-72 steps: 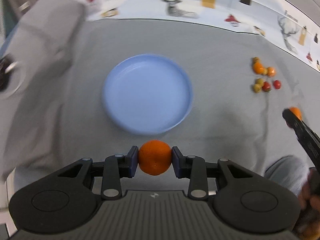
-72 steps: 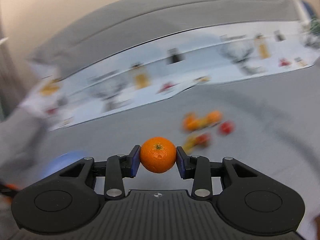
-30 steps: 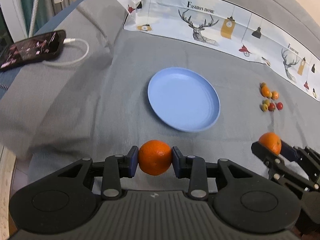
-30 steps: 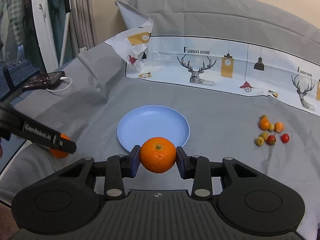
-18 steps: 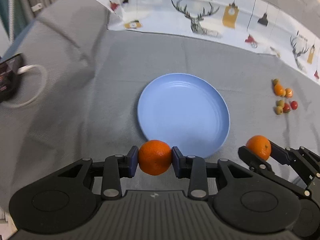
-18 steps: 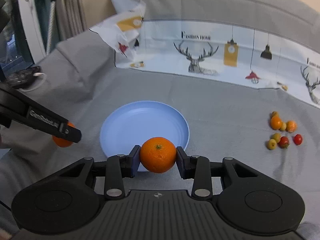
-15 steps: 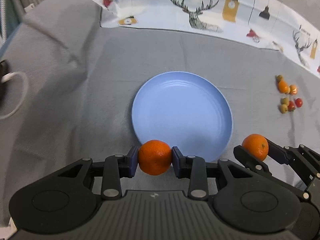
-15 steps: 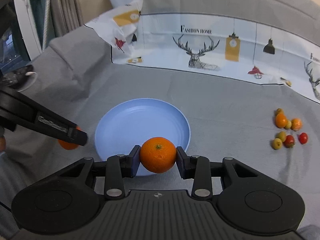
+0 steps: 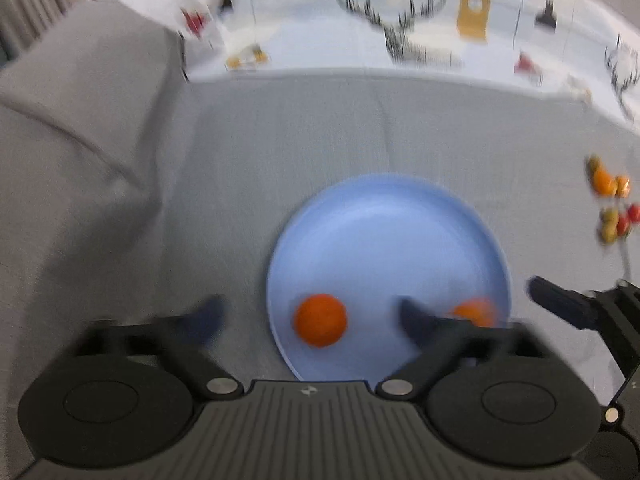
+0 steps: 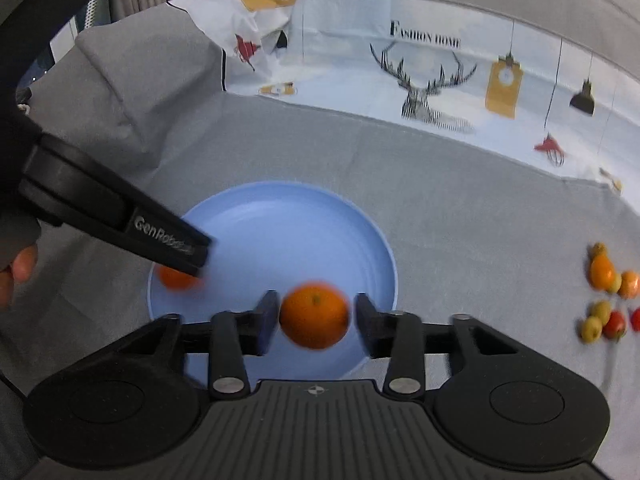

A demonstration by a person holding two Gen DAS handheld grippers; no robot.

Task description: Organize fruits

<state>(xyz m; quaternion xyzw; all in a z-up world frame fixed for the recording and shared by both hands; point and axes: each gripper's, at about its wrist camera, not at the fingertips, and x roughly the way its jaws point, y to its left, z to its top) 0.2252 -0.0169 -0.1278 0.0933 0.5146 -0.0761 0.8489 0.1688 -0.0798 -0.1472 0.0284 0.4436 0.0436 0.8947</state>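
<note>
Half a second ago both my tools were clamped on an orange short of the blue plate [image 9: 384, 216]; now both have let go over it. My left tool [image 9: 308, 320] has its fingers spread wide, blurred with motion, and the orange it carried [image 9: 320, 320] sits free on the plate's near left part, clear of both fingers. In the right wrist view that same fruit shows partly hidden under the left tool's finger [image 10: 176, 240].

My right tool [image 10: 314, 322] has also parted its fingers: there is a visible gap on each side of the second orange [image 10: 314, 316], which is smeared by motion over the near right part of the plate. I cannot tell whether it already rests on the plate. In the left wrist view it appears as an orange blur behind my left tool's right finger.

The plate has come much closer in both views and now fills the middle. Both tools point forward and down at it, side by side, the left one reaching in from the left. The grey cloth of the worktop [image 10: 460, 220] lies under the plate, and the cluster of small fruits [image 10: 608, 300] remains far to the right, well apart from the plate. The printed deer cloth [image 10: 432, 80] stands at the far edge.
</note>
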